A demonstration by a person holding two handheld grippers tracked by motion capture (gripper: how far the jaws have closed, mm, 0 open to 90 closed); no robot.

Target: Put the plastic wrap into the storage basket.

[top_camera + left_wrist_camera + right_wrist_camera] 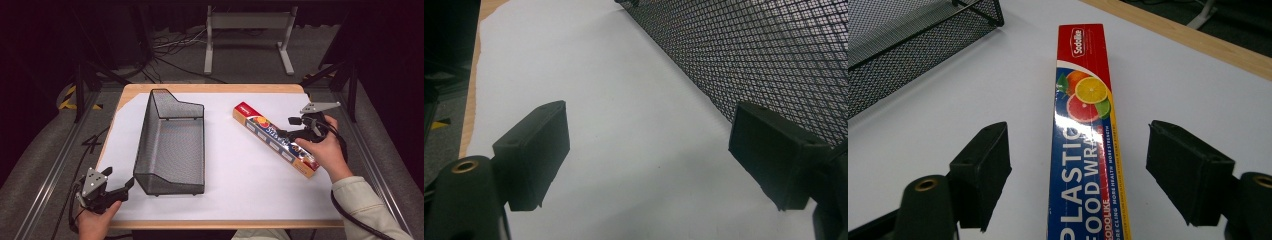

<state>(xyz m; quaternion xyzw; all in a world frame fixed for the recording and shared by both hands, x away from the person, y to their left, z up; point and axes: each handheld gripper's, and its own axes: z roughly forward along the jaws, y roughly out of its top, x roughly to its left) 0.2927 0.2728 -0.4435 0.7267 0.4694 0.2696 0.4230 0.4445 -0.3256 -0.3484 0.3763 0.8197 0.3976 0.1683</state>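
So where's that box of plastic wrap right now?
In the high view the plastic wrap box lies flat on the table's right side, right of the mesh basket, between the open right gripper jaws.

On the box (pixel 1087 150) lying on the table, we read the brand "Sodolike" in white on the red end, toward 12 o'clock in the right gripper view. Below the fruit picture stand "PLASTIC FOOD WRAP" and, smaller, "MORE HEALTH MORE STRENGTH".
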